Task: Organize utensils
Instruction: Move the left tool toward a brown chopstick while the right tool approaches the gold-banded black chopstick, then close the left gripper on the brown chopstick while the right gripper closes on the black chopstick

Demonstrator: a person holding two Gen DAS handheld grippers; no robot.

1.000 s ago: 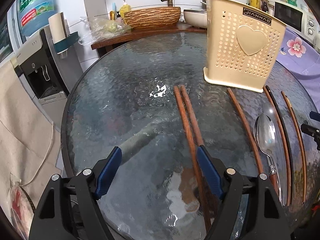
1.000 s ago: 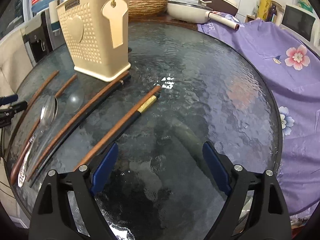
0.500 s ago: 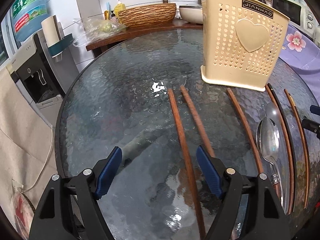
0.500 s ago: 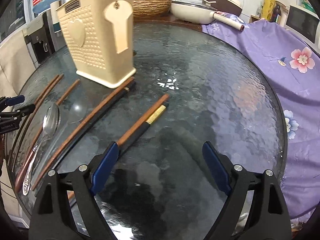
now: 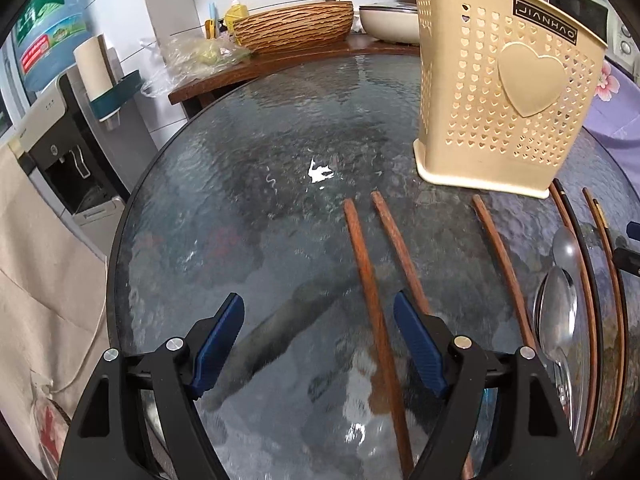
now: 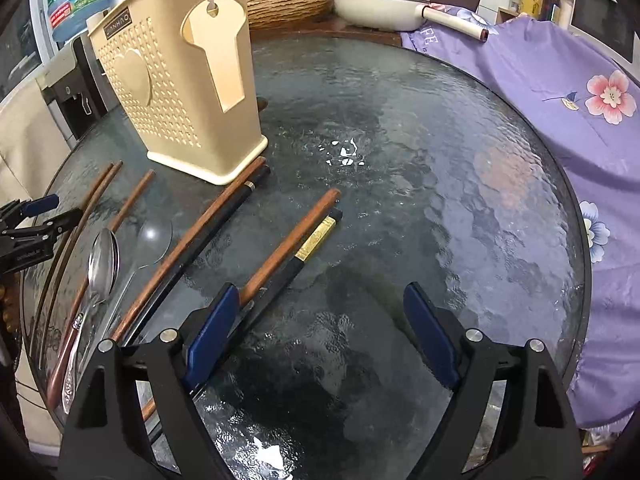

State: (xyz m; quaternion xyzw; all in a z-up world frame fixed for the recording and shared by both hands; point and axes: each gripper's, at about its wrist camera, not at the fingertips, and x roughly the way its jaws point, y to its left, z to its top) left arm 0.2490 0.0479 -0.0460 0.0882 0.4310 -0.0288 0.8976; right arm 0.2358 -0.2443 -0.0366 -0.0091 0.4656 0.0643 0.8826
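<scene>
Left gripper and right gripper both gape, grasping nothing; brown chopsticks and a steel spoon lie centre-right on the glass table, the beige utensil holder upper right

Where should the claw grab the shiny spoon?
Probably the thin handle, not the bowl. The spoon lies flat on the glass table, squeezed between chopsticks, so come straight down from above, with the claw's fingers across the handle near its free end.
</scene>
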